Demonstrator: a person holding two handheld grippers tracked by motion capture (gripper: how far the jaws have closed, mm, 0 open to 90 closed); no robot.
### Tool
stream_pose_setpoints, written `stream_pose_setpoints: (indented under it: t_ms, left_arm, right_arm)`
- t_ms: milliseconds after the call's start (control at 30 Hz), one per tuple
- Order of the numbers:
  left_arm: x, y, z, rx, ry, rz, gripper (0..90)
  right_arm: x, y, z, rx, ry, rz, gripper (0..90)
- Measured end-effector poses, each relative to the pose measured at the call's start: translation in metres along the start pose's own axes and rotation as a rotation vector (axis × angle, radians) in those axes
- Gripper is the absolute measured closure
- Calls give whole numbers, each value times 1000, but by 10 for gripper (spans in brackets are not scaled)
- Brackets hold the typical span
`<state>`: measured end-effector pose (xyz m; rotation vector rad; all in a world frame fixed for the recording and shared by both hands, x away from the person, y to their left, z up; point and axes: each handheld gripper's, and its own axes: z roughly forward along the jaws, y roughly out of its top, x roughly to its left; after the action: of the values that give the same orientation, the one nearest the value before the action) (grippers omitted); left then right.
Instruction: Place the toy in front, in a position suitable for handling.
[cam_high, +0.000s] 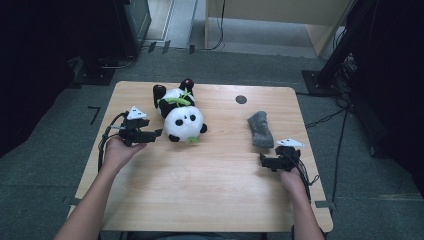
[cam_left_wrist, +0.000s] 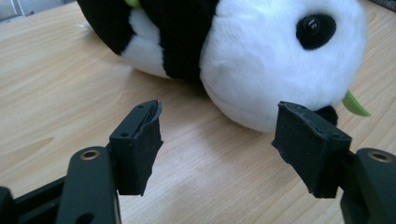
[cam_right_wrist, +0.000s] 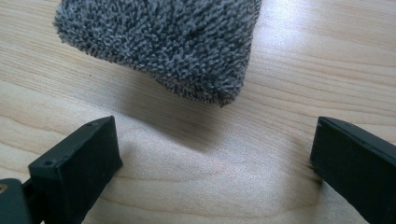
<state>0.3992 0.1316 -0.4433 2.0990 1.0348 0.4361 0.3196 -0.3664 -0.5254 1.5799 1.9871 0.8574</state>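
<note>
Panda plush (cam_left_wrist: 261, 60) on table (cam_high: 200, 180), no label; left gripper (cam_left_wrist: 217, 140) fingers apart.

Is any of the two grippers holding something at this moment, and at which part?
Nothing is held. The left gripper is open just short of the panda toy; the right gripper is open just before the grey cloth. Both things lie on the table.

High view overlooks the table (cam_high: 200, 200); gripper views skim its top closely.
</note>
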Motion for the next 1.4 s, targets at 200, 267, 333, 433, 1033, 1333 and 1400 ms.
stream_pose_setpoints:
  t_ms: [200,267,333,433,1033,1333,1400]
  left_arm:
    - [6,12,1,3,-9,-2,311]
    - [8,17,3,1,-4,6,318]
    - [9,23,4,10,-11,9,332]
    - [10,34,5,1,-23,16,342]
    - [11,91,23,-9,-63,50,387]
    - [12,112,38,-10,-79,83,382]
    - [12,114,41,-12,-85,88,377]
  right_arm:
    - [-1,0,1,5,-4,5,0]
    - [-1,0,1,4,-5,5,0]
    - [-1,0,1,4,-5,5,0]
    - [-1,0,1,4,-5,5,0]
    - [0,0,1,4,-5,6,0]
    - [0,0,1,5,-5,6,0]
    - [0,0,1,5,-5,7,0]
